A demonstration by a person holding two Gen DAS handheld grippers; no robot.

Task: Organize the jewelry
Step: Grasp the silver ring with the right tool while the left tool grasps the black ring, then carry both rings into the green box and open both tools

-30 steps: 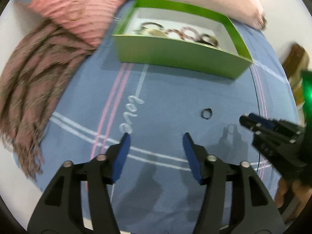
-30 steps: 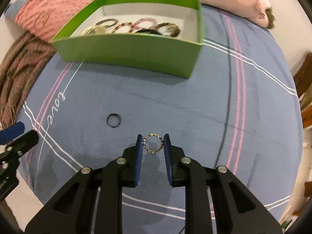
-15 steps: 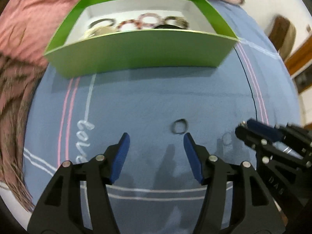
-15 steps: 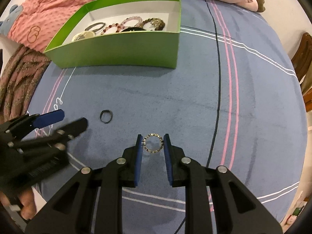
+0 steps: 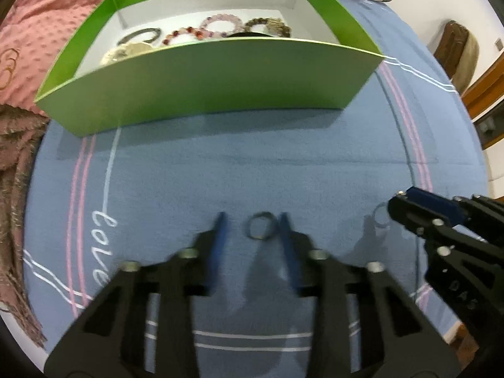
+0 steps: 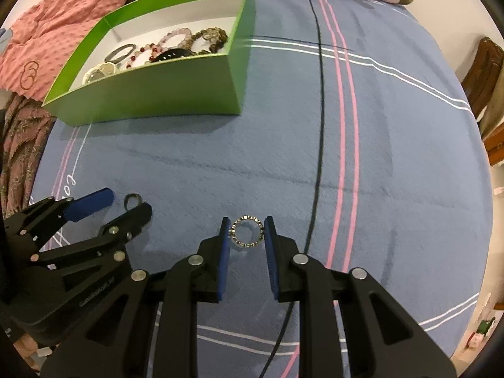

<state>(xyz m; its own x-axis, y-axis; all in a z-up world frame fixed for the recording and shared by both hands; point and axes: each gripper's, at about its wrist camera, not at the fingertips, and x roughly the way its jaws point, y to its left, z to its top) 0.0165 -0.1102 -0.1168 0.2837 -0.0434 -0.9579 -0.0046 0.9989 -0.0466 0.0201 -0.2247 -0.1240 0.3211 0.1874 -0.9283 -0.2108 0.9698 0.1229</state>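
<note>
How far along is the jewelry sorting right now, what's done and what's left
Done: several bracelets already lie in the green box. In hand: the right gripper is shut on a studded ring, held above the blue bedspread. The left gripper is closing its jaws around a dark ring lying on the bedspread. Left: lift that ring and put both rings in the box.

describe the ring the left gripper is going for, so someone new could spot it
On the blue bedspread, in front of the green box, the left gripper is closing around a small dark ring lying flat. It is plain and smooth, unlike the sparkly notched ring held up in the right gripper.
</note>
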